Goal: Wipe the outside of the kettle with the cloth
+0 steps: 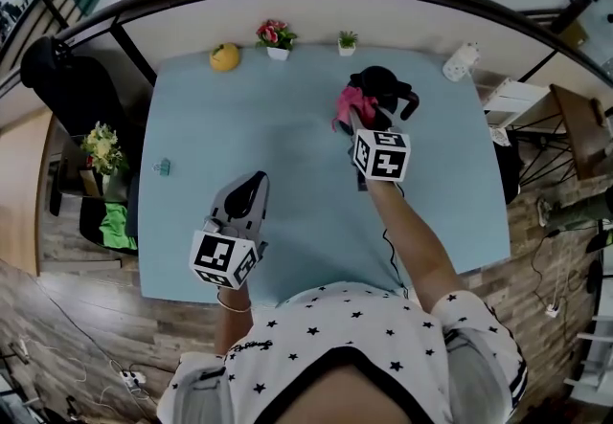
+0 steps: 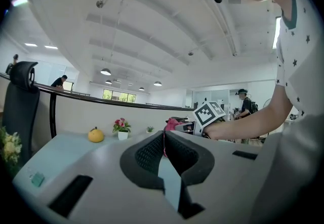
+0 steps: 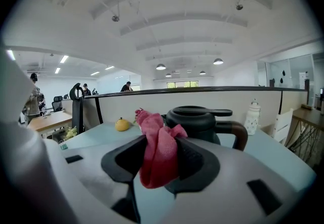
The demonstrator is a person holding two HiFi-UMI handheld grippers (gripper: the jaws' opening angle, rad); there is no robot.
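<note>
A black kettle (image 1: 385, 87) with a side handle stands on the far right part of the pale blue table (image 1: 287, 183); in the right gripper view the kettle (image 3: 200, 119) sits just past the jaws. My right gripper (image 1: 360, 122) is shut on a pink cloth (image 1: 350, 104), and the cloth (image 3: 158, 148) hangs bunched between its pads, close against the kettle's left side. My left gripper (image 1: 251, 190) hovers over the near left of the table, well away from the kettle, shut with nothing in it (image 2: 163, 153).
Along the table's far edge stand a yellow pumpkin-like ornament (image 1: 225, 56), a pot of pink flowers (image 1: 276, 37), a small green plant (image 1: 347, 42) and a white bottle (image 1: 461, 59). A small teal clip (image 1: 162, 166) lies near the left edge. A black chair (image 1: 72, 87) stands at the left.
</note>
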